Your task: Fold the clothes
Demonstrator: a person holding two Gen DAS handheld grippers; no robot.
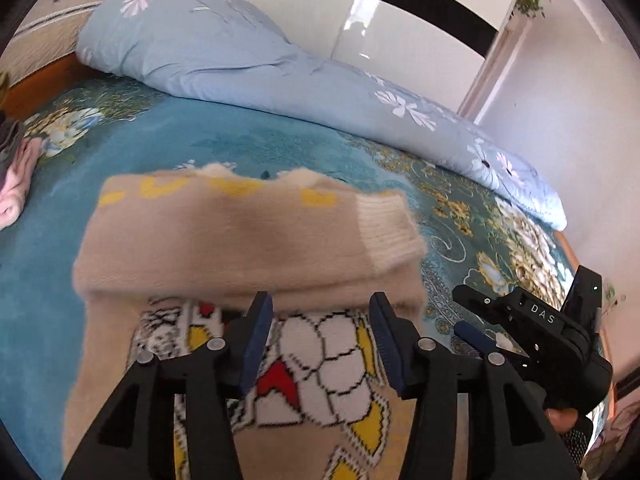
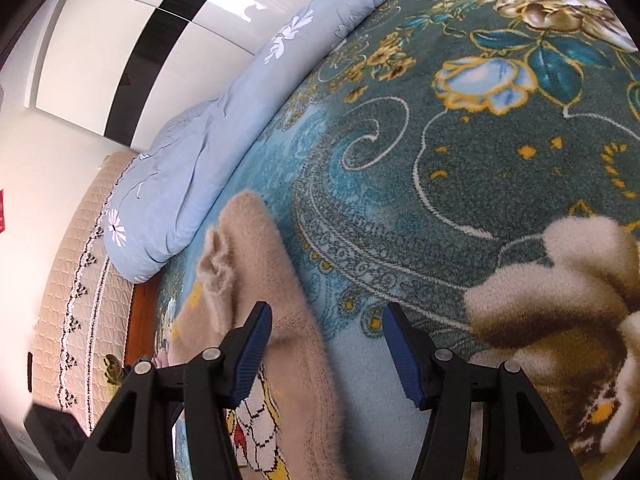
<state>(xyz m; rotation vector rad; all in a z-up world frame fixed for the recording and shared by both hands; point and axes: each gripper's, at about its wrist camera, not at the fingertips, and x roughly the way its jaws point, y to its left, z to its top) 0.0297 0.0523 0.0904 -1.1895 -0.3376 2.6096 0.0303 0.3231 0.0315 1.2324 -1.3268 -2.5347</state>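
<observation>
A fuzzy beige sweater [image 1: 224,236] with a white, yellow and red flower pattern lies on the teal floral blanket [image 1: 168,148]. A sleeve with a white ribbed cuff [image 1: 384,228] is folded across its body. My left gripper [image 1: 320,340] is open and empty just above the sweater's patterned front. The right gripper shows in the left wrist view [image 1: 492,324] at the sweater's right edge. In the right wrist view my right gripper [image 2: 326,344] is open and empty, its left finger over the sweater's edge [image 2: 256,264].
A rolled light-blue floral duvet [image 1: 248,64] lies along the far side of the bed by a white glossy wall. Folded pink and grey clothes [image 1: 16,176] sit at the left edge. A beige quilted cover [image 2: 76,280] lies beyond the bed.
</observation>
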